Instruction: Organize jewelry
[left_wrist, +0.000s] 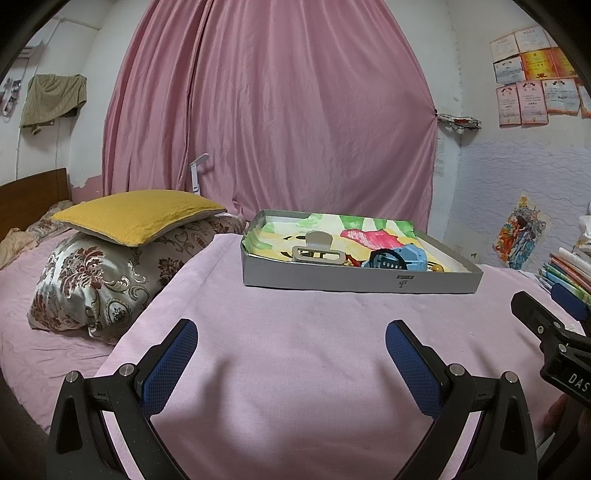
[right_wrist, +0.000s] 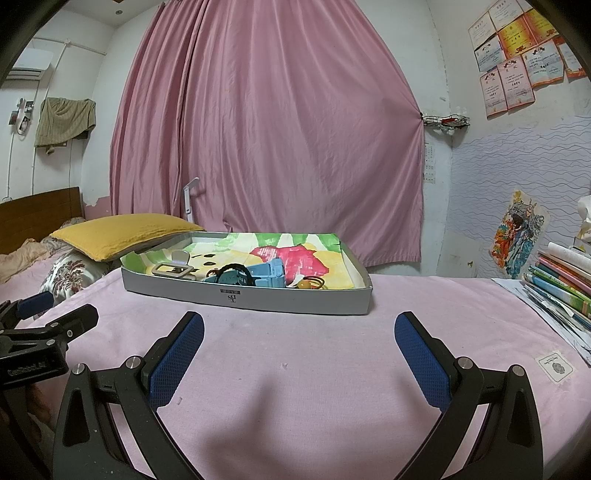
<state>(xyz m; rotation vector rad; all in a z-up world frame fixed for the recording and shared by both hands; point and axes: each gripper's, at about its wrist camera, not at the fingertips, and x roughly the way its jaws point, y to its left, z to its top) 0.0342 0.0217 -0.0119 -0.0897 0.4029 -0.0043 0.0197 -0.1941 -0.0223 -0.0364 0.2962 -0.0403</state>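
A shallow grey tray (right_wrist: 295, 301) on the pink bed (right_wrist: 314, 369) holds a beige hair claw (right_wrist: 173, 267) and blue watch (right_wrist: 258, 277); both grippers, left (left_wrist: 291, 343) and right (right_wrist: 299, 336), spread empty.

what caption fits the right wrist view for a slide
Open right gripper above pink blanket, facing gray tray holding hair claw and blue watch.
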